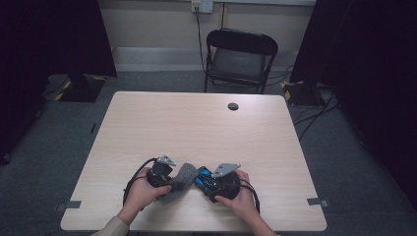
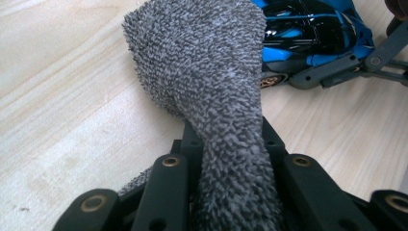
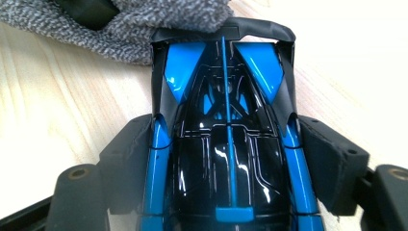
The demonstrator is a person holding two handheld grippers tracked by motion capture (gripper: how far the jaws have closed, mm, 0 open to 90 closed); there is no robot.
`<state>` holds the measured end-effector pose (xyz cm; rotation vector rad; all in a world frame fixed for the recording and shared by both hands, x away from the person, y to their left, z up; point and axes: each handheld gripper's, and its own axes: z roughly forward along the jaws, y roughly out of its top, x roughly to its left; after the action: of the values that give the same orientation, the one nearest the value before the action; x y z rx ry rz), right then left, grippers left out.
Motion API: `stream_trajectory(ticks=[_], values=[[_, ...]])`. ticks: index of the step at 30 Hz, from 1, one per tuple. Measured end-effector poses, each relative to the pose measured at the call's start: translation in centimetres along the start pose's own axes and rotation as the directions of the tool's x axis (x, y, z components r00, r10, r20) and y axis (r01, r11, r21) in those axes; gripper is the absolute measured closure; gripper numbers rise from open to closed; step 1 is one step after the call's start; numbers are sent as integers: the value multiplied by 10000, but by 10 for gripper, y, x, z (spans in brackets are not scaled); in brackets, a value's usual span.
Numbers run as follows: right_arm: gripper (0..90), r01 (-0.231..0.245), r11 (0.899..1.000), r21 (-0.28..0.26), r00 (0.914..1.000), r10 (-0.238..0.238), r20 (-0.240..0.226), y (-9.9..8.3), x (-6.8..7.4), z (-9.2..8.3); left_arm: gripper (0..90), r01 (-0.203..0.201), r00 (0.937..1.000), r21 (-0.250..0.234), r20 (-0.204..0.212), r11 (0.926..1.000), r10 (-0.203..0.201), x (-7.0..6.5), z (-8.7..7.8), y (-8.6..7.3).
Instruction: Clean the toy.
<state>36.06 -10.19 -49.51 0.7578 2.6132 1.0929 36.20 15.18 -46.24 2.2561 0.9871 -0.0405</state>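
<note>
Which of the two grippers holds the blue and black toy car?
The right gripper: its jaws clamp the toy car, while the left gripper pinches the grey cloth.

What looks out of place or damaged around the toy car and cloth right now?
Nothing stands out. The left tongs pinch the grey cloth, whose end touches the blue toy car clamped by the right tongs. No damage shows.

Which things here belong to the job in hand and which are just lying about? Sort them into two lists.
In the job:
- grey cloth, clamped in the left claw
- blue and black toy car, gripped by the right claw, with the cloth touching one end of it

Just about:
- folding chair beyond the table
- wall socket
</note>
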Motion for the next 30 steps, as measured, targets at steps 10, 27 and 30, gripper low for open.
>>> stream_trajectory(ticks=[10, 27, 30], values=[[261, -5, 10000, -4, 10000, 5, 3, 0, 0, 0, 723, 15, 9996, -423, -280, 9991, -27, 1, -11, 5], [261, -6, 10000, -20, 10000, 6, 8, 0, 0, 0, 713, 615, 9926, -910, -986, 9940, -705, 13, 21, 44], [261, -5, 10000, -28, 10000, 5, 11, 0, 0, 0, 713, 622, 9937, -733, -881, 9954, -686, 12, 30, 45]])
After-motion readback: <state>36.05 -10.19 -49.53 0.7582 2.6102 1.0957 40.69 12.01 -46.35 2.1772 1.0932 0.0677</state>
